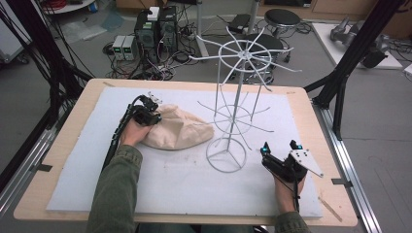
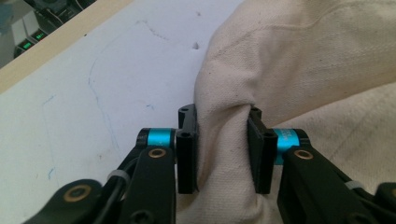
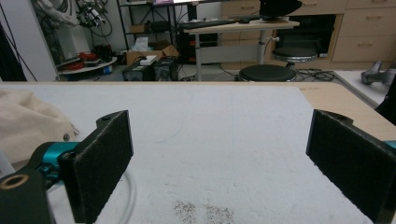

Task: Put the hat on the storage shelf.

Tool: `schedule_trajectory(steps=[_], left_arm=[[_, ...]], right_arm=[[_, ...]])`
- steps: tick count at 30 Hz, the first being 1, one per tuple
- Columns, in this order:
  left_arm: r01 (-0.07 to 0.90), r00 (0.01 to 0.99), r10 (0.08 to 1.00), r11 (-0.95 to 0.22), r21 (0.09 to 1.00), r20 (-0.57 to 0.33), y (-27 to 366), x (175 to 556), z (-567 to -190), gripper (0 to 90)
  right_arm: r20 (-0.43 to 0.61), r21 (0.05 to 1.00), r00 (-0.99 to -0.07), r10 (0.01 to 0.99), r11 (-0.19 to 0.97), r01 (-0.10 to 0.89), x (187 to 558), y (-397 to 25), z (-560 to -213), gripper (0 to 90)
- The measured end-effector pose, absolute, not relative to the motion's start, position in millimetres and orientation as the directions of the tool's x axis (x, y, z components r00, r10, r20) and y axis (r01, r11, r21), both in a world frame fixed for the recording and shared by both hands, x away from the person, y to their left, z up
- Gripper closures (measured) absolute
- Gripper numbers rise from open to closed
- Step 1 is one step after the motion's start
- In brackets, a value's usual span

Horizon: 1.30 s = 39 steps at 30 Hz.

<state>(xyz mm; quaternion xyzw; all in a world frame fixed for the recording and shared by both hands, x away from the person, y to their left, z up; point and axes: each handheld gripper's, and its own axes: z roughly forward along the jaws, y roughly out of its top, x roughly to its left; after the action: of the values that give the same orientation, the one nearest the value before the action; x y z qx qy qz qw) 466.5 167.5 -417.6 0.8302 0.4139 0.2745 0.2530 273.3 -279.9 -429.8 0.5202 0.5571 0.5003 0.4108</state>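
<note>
A crumpled cream cloth bag [image 1: 177,128] lies on the white mat [image 1: 160,184], left of centre. My left gripper [image 1: 148,116] sits at the bag's left end, and in the left gripper view [image 2: 222,149] its black jaws pinch a fold of the cream cloth [image 2: 289,60]. A white wire rack [image 1: 238,97] with a ring base and spoked top stands in the middle of the mat. My right gripper [image 1: 281,148] rests on the mat right of the rack's base, jaws wide apart; in the right gripper view [image 3: 219,158] nothing is between its pads.
The mat covers a wooden table [image 1: 311,111]. The rack's thin arms [image 1: 257,126] stick out sideways at mid height. Behind the table stand computer boxes [image 1: 155,29], cables and round stools [image 1: 282,19]. Black frame posts [image 1: 350,58] flank the table.
</note>
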Motion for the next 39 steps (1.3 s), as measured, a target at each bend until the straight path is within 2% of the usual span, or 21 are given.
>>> schedule_trajectory(steps=[4, 15, 39], left_arm=[[0.541, 0.516, 0.84, -0.471, 0.697, 0.168, 179.6, 462.2, -414.5, 74.2], [0.498, 0.508, 0.858, -0.364, 0.787, 0.076, 201.7, 448.6, -408.6, 75.1], [0.398, 0.527, 0.849, -0.206, 0.894, -0.038, 218.7, 425.7, -370.3, 74.9]], right_arm=[[0.071, 0.984, -0.12, 0.99, -0.05, 0.169, 273.4, -280.5, -429.8, 6.1], [0.088, 0.982, -0.111, 0.99, -0.067, 0.177, 274.1, -281.8, -430.1, 6.1], [0.109, 0.98, -0.111, 0.988, -0.088, 0.178, 274.3, -282.9, -429.8, 6.1]])
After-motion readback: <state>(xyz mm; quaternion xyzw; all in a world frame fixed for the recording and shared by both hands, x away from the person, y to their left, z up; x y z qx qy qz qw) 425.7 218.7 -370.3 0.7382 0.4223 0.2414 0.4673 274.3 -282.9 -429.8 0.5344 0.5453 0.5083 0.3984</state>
